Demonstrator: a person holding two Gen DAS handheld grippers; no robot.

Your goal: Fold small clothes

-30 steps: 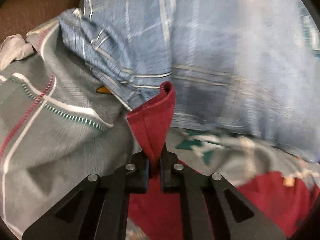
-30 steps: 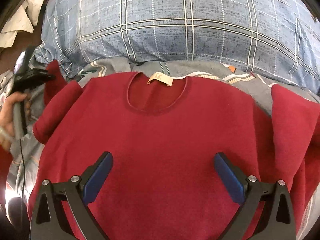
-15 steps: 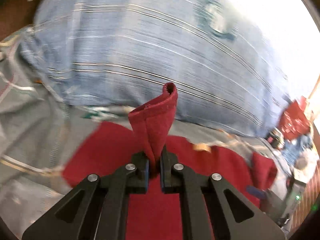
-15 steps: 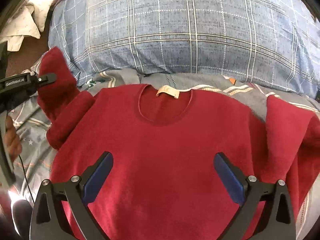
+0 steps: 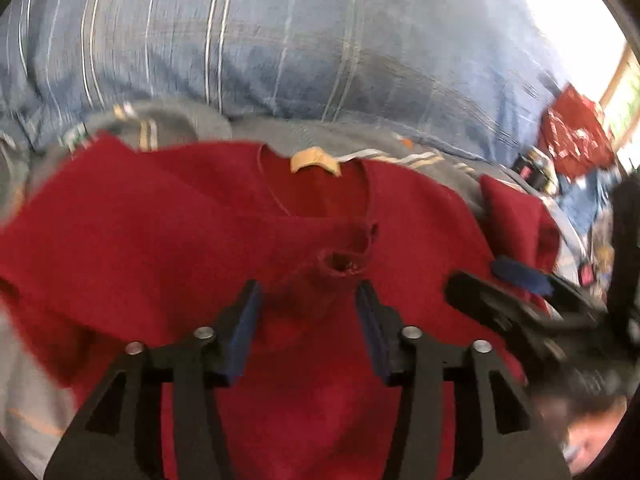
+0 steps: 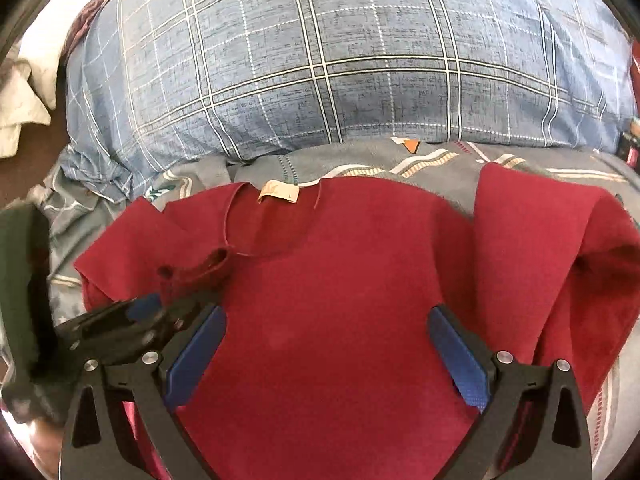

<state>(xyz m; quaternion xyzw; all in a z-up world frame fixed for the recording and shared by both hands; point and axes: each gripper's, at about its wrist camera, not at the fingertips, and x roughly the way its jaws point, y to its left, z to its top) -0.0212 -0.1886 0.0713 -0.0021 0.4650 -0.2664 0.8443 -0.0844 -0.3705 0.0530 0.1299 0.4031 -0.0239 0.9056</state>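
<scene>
A dark red long-sleeved top (image 6: 340, 288) lies flat on the grey patterned bedsheet (image 6: 360, 160), neck label (image 6: 279, 193) at the far side. Its left sleeve is folded across the chest, cuff (image 5: 345, 261) lying just beyond my left gripper (image 5: 308, 304), which is open and empty over the top. The left gripper also shows in the right wrist view (image 6: 132, 320). My right gripper (image 6: 326, 340) is open and empty above the top's middle. The right sleeve (image 6: 532, 248) lies bunched at the right.
A large blue checked pillow (image 6: 340, 60) lies just behind the top. White cloth (image 6: 24, 96) sits at the far left. Red and blue clutter (image 5: 572, 132) is at the far right in the left wrist view.
My left gripper carried the left sleeve cuff over the top's chest, opened and let it go. The cuff now lies on the chest. My right gripper stayed open, nearly still.
</scene>
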